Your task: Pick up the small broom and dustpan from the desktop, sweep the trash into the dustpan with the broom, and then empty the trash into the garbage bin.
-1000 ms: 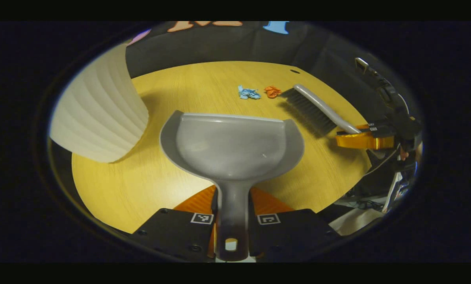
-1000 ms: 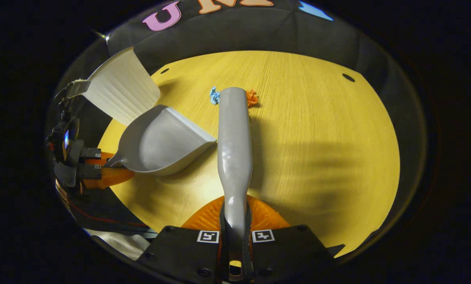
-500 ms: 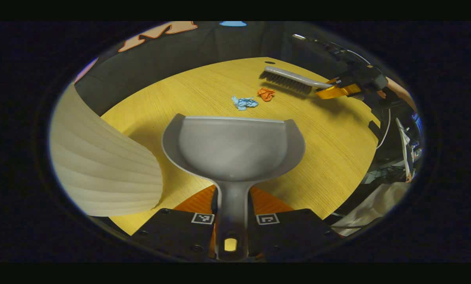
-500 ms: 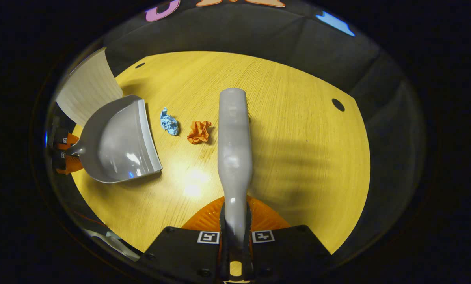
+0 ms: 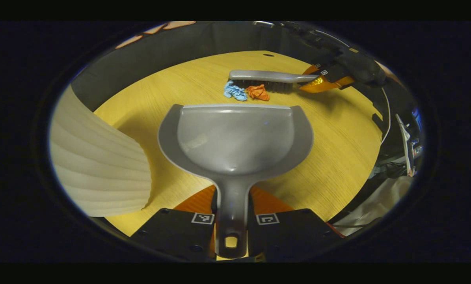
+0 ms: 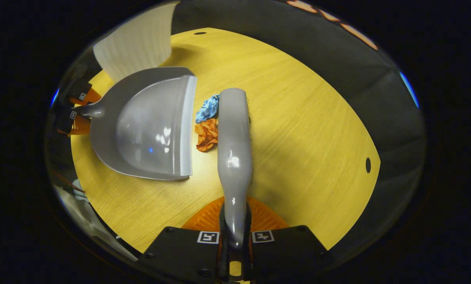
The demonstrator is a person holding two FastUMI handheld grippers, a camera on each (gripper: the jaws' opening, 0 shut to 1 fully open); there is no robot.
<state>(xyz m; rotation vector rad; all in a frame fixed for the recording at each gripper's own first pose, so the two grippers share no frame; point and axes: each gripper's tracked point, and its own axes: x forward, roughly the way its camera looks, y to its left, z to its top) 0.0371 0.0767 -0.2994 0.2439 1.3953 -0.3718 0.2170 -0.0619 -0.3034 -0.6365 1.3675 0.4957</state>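
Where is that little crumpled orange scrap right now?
The crumpled orange paper scrap lies on the yellow wooden table, between the grey plastic dustpan's front lip and the grey brush, right beside the crumpled blue scrap.

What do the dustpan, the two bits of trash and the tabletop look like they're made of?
Dustpan: likely moulded grey plastic, glossy, with sharp light glints on its bowl. Blue scrap and orange scrap: crumpled paper or tissue, matte and creased; which one is unclear. Tabletop: yellow wood or wood-look laminate, showing fine straight grain lines.

Grey dustpan (image 5: 235,138) laid mouth toward blue scrap (image 5: 234,91) and orange scrap (image 5: 258,92); grey broom (image 5: 272,78) set just behind them.
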